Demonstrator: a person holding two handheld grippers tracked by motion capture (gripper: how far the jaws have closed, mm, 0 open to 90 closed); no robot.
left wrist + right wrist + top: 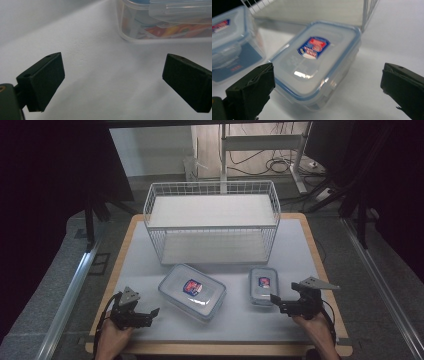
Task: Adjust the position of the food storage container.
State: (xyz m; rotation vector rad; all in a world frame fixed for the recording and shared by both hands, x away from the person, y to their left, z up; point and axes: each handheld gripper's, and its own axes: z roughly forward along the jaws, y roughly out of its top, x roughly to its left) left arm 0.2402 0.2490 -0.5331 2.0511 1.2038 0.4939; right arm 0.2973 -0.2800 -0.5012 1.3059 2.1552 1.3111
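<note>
Two clear plastic food boxes with blue-edged lids and red-blue labels lie on the white table. The large box (192, 291) (165, 22) (229, 42) sits at centre front, the small box (262, 285) (317, 62) to its right. My left gripper (146, 316) (112, 80) rests low at the front left, open and empty, just short of the large box's near wall. My right gripper (277, 302) (327, 92) is open too, at the small box's near right corner, with nothing between its jaws.
A white wire two-shelf rack (212, 220) stands behind the boxes at the table's back. The wooden table edge (220, 349) runs along the front. A person's hands (112, 340) hold both grippers from the bottom.
</note>
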